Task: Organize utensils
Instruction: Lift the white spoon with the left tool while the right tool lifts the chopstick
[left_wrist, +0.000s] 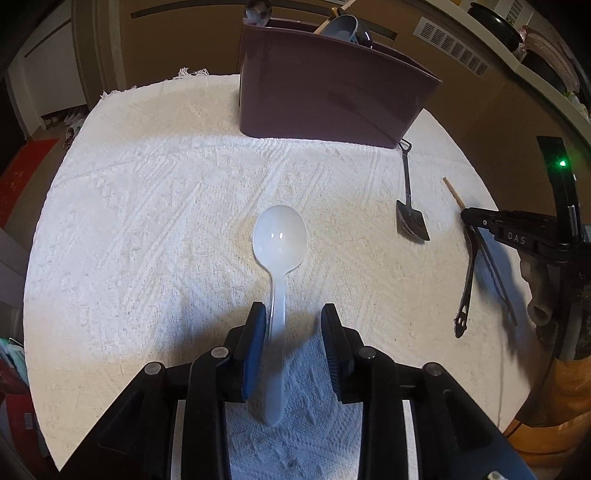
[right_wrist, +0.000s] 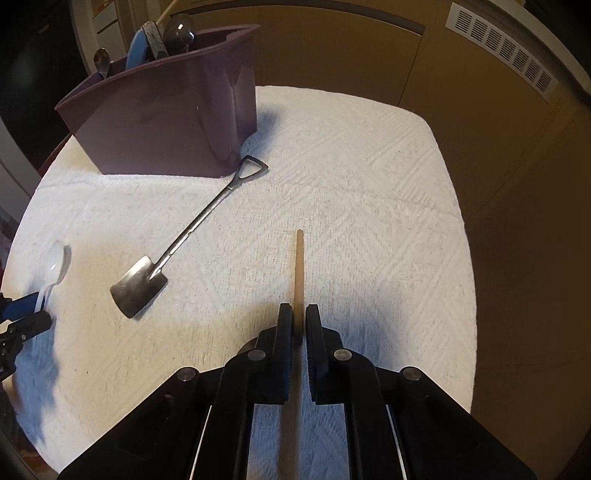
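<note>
While the left gripper (left_wrist: 293, 314) stands with jaws apart around the handle of a glossy white plastic spoon (left_wrist: 279, 236) lying on the woven white cloth (left_wrist: 147, 221) over the surface, the right gripper (right_wrist: 299, 314) has its jaws clamped on a slim wooden stick (right_wrist: 298, 266). A metal shovel-shaped spoon (right_wrist: 140, 288) lies near the smooth purple caddy (right_wrist: 166, 122).

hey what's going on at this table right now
A person is sorting utensils into a purple caddy with two handheld grippers. The right gripper is shut on a wooden stick. The left gripper stands open around a white plastic spoon. A shovel-shaped metal spoon lies on the white cloth.
</note>
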